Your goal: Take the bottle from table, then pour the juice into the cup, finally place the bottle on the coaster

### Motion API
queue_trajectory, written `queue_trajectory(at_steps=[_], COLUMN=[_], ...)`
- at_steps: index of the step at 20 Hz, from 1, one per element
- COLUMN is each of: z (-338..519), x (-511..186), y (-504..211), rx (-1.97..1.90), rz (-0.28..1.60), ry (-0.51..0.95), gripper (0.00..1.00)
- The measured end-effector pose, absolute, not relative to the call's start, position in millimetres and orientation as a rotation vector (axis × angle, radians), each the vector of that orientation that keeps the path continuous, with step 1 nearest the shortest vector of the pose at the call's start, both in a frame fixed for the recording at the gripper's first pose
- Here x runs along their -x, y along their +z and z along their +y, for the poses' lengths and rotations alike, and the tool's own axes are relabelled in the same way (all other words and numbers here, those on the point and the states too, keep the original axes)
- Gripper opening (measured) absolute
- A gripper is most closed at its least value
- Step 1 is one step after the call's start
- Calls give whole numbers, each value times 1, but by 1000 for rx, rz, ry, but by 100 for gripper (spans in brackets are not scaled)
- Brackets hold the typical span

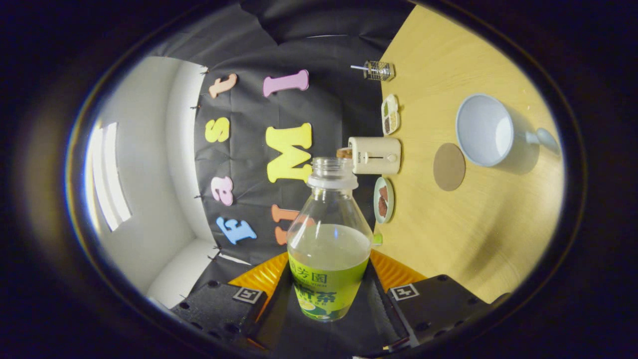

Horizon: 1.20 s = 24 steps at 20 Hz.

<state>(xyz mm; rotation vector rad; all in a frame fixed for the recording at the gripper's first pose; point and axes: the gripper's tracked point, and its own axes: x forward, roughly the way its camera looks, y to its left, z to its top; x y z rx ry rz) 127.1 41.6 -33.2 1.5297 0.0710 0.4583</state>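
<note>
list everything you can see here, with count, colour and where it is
clear plastic bottle: 1, green label, uncapped, pale juice inside, between the fingers
wooden table: 1, light tan, beyond the bottle
pale blue cup: 1, empty, on the table beside the coaster
round brown coaster: 1, bare, between cup and toaster
cream toaster: 1, at the table's wall edge
small green plate: 1, brown pieces on it, next to the toaster
white divided dish: 1, other side of the toaster
wire holder: 1, past the dish
gripper: 1, fingers shut on the bottle
</note>
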Motion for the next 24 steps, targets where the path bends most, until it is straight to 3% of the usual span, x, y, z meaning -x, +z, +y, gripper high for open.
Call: queue_trajectory(at_steps=[24], z=[4], x=[-134], y=[-22], rx=[-1914], rz=[1], ry=[507], gripper=[77])
